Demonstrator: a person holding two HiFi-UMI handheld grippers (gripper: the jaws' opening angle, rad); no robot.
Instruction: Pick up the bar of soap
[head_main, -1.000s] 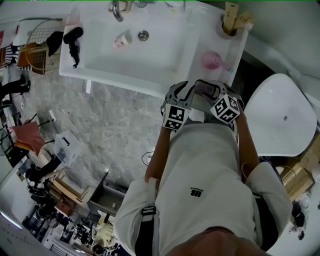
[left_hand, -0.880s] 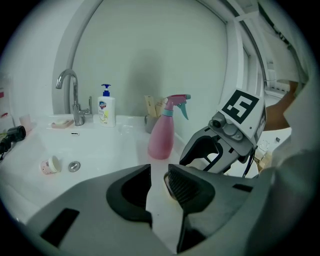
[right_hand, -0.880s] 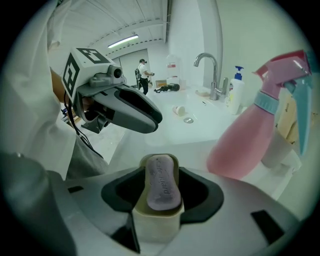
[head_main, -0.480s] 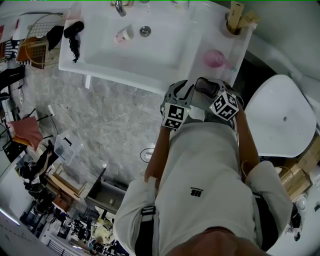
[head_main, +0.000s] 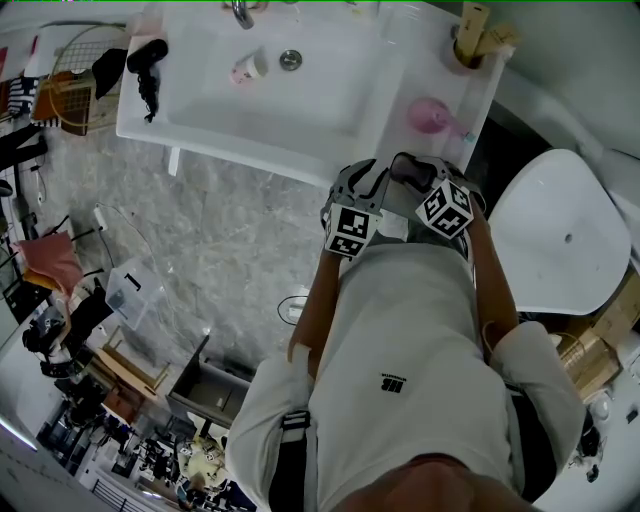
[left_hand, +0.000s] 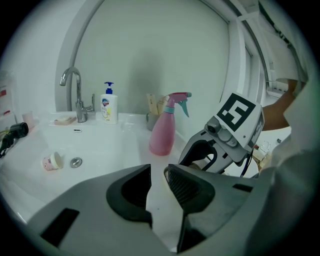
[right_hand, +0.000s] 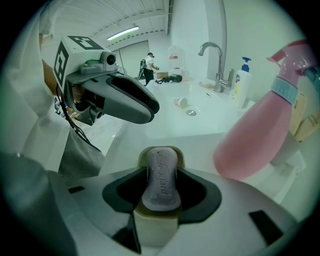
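Note:
A grey-purple bar of soap (right_hand: 161, 182) stands on edge between the jaws of my right gripper (right_hand: 161, 167), which is shut on it; a cream piece shows around and under the bar. In the head view both grippers are held close to the person's chest at the front of the white washbasin counter (head_main: 385, 100), the right gripper (head_main: 412, 175) beside the left gripper (head_main: 365, 188). The left gripper (left_hand: 158, 172) has a narrow gap between its jaws and nothing in it. From the right gripper view, the left gripper (right_hand: 134, 102) hangs up to the left.
A pink spray bottle (head_main: 430, 117) stands on the counter just ahead of the grippers. In the basin (head_main: 200, 110) lies a small cup (head_main: 247, 70). A tap (left_hand: 75, 92), a soap dispenser (left_hand: 108, 103) and a black hair dryer (head_main: 145, 65) stand around it. A white toilet (head_main: 560, 235) is at the right.
Hardly anything: the view has shifted slightly and the right gripper's marker cube has turned a little. The soap stays gripped.

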